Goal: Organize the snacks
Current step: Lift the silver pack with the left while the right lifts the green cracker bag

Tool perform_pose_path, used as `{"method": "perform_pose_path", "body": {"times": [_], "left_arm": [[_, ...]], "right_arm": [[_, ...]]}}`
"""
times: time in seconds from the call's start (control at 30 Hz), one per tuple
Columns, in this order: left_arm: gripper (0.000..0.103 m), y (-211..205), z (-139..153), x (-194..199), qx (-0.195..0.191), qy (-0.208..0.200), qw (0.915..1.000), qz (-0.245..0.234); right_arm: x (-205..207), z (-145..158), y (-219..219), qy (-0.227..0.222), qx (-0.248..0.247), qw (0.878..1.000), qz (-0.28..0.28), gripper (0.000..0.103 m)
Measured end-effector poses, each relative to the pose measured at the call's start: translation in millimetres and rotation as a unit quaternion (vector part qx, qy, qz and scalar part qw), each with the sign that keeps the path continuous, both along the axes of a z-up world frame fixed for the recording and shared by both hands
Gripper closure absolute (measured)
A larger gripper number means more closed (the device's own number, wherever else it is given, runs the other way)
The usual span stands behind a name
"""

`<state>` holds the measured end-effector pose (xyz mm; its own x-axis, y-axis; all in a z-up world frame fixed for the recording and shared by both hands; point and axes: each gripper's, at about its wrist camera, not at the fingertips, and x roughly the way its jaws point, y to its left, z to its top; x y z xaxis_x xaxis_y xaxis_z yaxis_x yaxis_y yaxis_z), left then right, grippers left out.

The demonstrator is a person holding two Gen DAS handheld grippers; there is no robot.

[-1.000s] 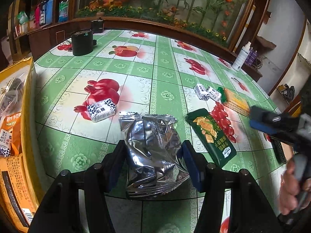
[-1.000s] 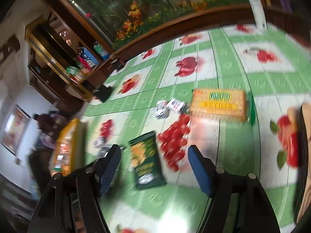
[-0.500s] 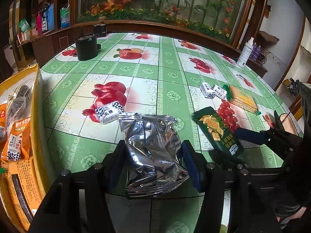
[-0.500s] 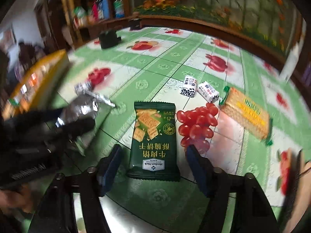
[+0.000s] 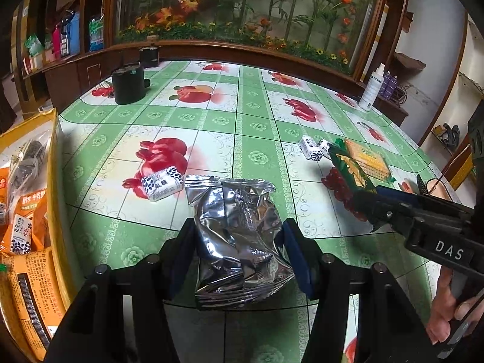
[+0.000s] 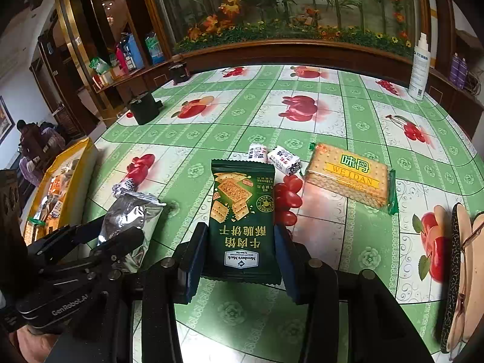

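I have the silver bag (image 5: pixel 242 236) pinched in my left gripper (image 5: pixel 240 248) and the green cracker pack (image 6: pixel 243 220) in my right gripper (image 6: pixel 239 260), both jaws narrow, but the yellow box (image 5: pixel 56 163) holds few snacks and cookies (image 6: pixel 348 175) and small candies (image 6: pixel 282 160) wait on the table (image 6: pixel 242 115).

foil bag (image 5: pixel 242 236) left | cracker pack (image 6: pixel 243 211) right | 2 candies (image 6: pixel 273 158) behind
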<state>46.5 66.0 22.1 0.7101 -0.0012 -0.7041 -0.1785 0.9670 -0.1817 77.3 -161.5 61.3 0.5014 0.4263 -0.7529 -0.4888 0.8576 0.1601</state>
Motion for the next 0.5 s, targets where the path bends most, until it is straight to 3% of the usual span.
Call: {"method": "perform_pose_path", "body": {"times": [0.5], "left_arm": [[0.046,-9.8,8.1,-5.0,0.045,-0.022,0.9988,0.003]], "right_arm": [[-4.9,5.5,4.3,0.003,0.015,1.000,0.002,0.056]]}}
